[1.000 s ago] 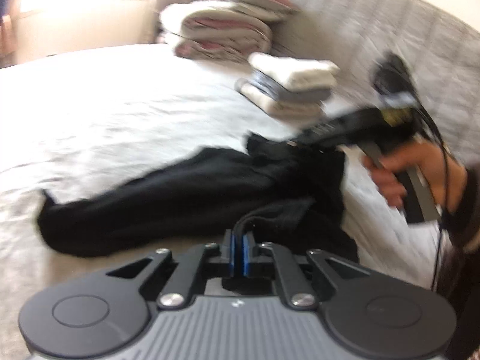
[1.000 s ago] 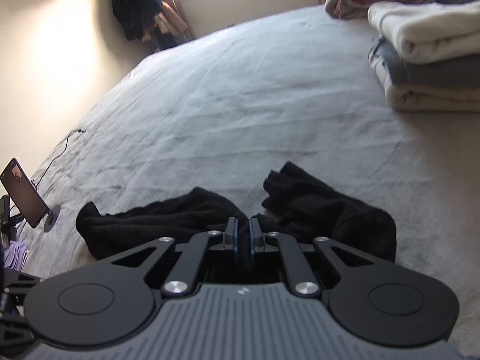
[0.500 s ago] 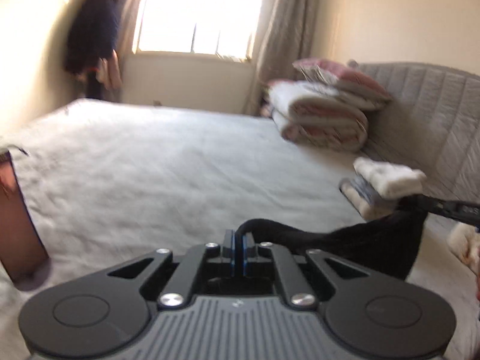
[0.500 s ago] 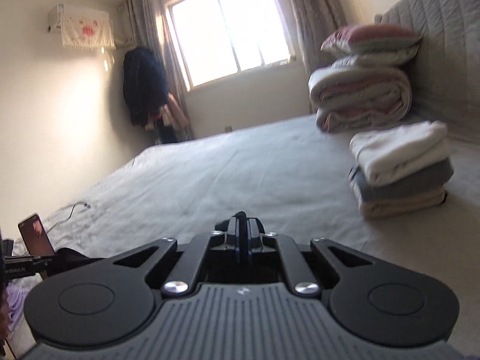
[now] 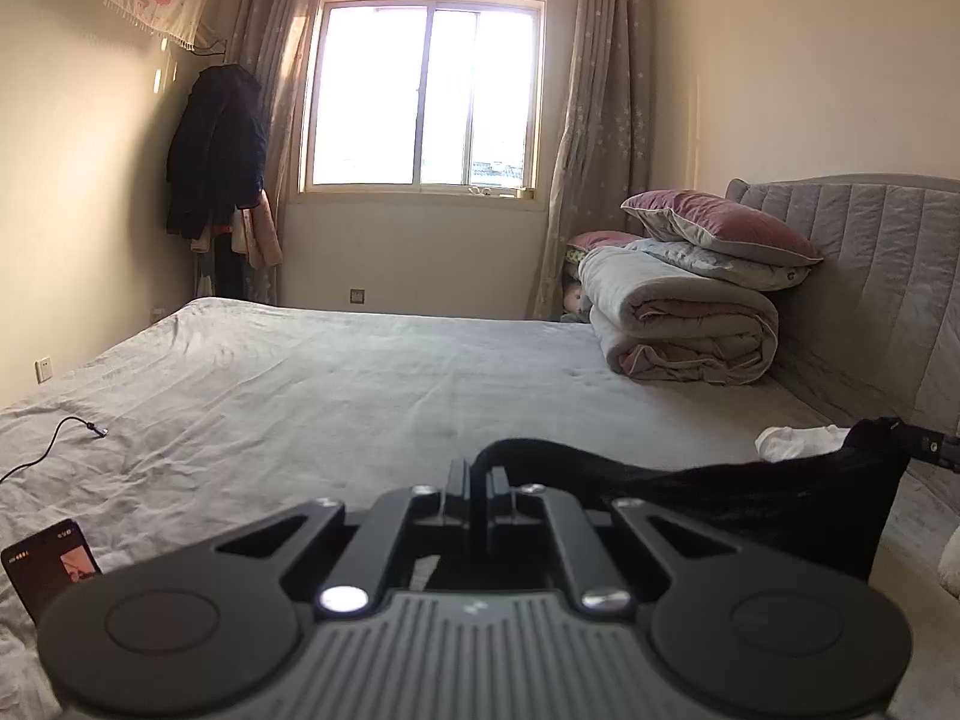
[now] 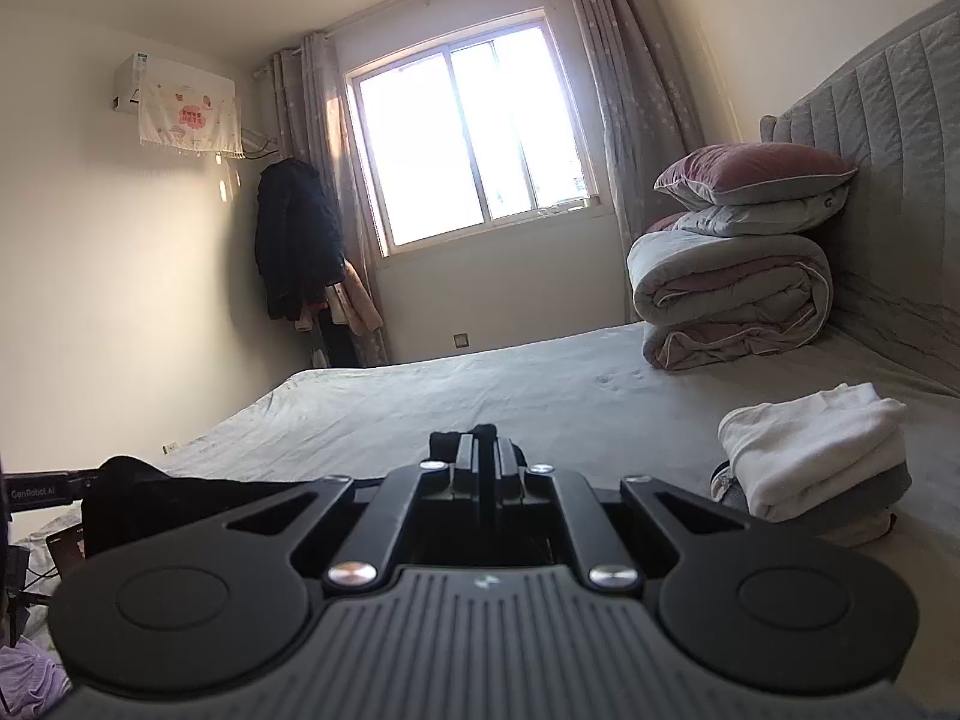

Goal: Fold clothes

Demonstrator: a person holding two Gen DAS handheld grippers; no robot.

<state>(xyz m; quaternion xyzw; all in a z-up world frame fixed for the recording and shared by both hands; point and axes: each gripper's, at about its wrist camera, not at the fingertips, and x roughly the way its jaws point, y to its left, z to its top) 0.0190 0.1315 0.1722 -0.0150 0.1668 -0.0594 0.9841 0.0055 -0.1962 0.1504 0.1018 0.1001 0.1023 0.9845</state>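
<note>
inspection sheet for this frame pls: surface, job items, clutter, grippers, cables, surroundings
Surface: grey bed sheet, lightly wrinkled.
Job's things: black garment held off the bed, stretched between both grippers; stack of folded clothes on the bed near the headboard.
Clutter: phone propped at the bed's edge; rolled duvet with pillows on top.
Grippers: left gripper and right gripper, jaws shut on the garment's edge.
Cables: loose charging cable on the sheet.
Surroundings: window, curtains, dark coat hanging in the corner, air conditioner.

Both hand-held grippers [image 5: 478, 477] [image 6: 485, 450] clamped tight
</note>
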